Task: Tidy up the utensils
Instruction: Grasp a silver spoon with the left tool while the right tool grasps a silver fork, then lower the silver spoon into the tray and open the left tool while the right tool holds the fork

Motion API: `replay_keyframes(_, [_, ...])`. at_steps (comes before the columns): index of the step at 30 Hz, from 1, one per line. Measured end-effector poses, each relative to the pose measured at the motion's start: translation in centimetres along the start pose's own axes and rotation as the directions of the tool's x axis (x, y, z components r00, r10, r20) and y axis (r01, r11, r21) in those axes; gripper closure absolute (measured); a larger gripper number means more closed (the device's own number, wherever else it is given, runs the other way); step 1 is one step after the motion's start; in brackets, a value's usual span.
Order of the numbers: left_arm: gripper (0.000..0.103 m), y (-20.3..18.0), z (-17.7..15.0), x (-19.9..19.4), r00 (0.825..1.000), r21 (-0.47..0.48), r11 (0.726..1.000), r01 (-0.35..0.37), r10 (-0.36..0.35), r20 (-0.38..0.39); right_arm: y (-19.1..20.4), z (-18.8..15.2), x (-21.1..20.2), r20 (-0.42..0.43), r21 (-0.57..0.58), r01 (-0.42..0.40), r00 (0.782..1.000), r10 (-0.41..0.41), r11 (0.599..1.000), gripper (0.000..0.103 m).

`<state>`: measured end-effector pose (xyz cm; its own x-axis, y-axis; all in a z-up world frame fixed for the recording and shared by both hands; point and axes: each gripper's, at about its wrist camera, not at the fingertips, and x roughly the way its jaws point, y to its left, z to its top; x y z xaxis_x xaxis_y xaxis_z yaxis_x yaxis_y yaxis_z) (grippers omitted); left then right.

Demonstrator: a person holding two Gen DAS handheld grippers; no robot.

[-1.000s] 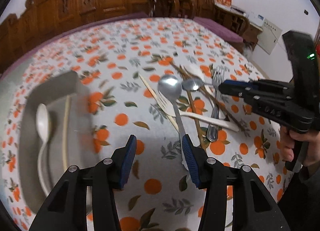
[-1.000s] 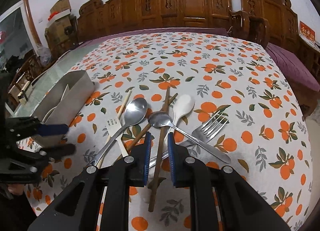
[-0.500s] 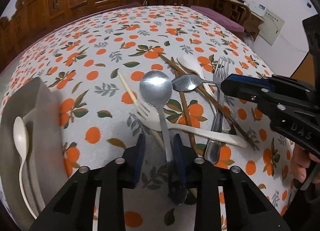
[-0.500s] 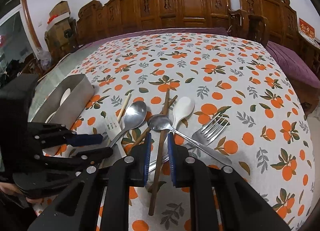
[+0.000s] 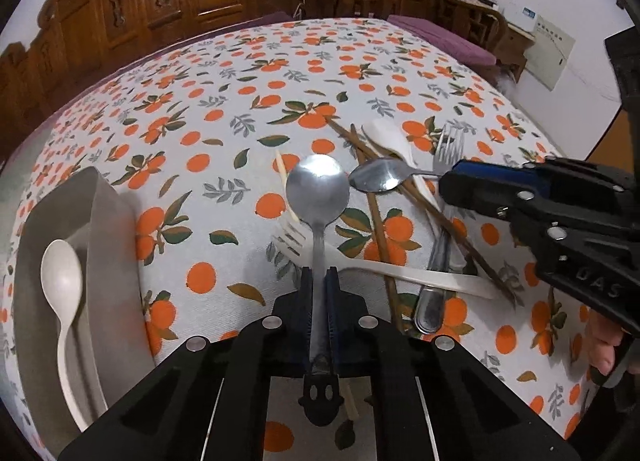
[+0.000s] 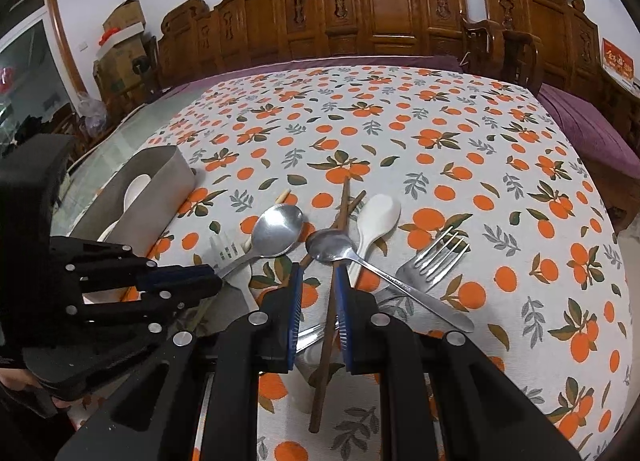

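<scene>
One white plastic spoon (image 5: 60,273) lies in the grey rectangular tray (image 5: 108,245) at nine o'clock on the bench, so sorting has barely begun. Left gripper (image 5: 319,281) is closed tight on the handle of the large round steel spoon (image 5: 318,191), whose bowl points to twelve. Right gripper (image 6: 316,293) stands narrowly open astride a dark wooden chopstick (image 6: 332,293), not visibly clamping it. Left to sort (by my count): small steel spoon (image 6: 330,247), steel fork (image 6: 434,261), white plastic fork (image 5: 360,263), white rice spoon (image 6: 378,219), pale chopstick (image 5: 284,173).
</scene>
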<state>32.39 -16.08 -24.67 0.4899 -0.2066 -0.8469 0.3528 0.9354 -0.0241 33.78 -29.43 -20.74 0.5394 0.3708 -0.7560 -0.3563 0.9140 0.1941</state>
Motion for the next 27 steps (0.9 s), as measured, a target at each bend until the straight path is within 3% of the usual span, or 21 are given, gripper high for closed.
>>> replay_keyframes(5, [0.097, 0.4, -0.1, -1.8, 0.999, 0.011, 1.0, 0.012, -0.012, 0.038, 0.8, 0.0, 0.2, -0.005, -0.011, -0.053, 0.999, 0.053, 0.999, 0.085])
replay_keyframes(11, [0.097, 1.8, -0.5, -3.2, 0.998, -0.008, 1.0, 0.011, -0.011, 0.07, 2.9, -0.5, 1.5, -0.068, -0.073, -0.116, 0.991, 0.111, 0.991, 0.085])
replay_keyframes(22, [0.097, 4.4, -0.5, -5.6, 0.99, -0.07, 0.997, 0.044, -0.034, 0.137, 5.4, -1.0, 3.6, -0.131, -0.161, -0.128, 0.986, 0.107, 0.979, 0.084])
replay_keyframes(24, [0.097, 4.4, -0.5, -6.3, 0.988, -0.065, 0.997, 0.048, -0.037, 0.152, 5.4, -1.0, 4.1, -0.149, -0.163, -0.119, 0.984, 0.095, 0.979, 0.077])
replay_keyframes(27, [0.097, 4.2, -0.5, -7.0, 0.985, -0.057, 0.997, 0.051, -0.041, 0.17, 5.9, -1.2, 4.2, -0.162, -0.194, -0.109, 0.984, 0.078, 0.975, 0.077])
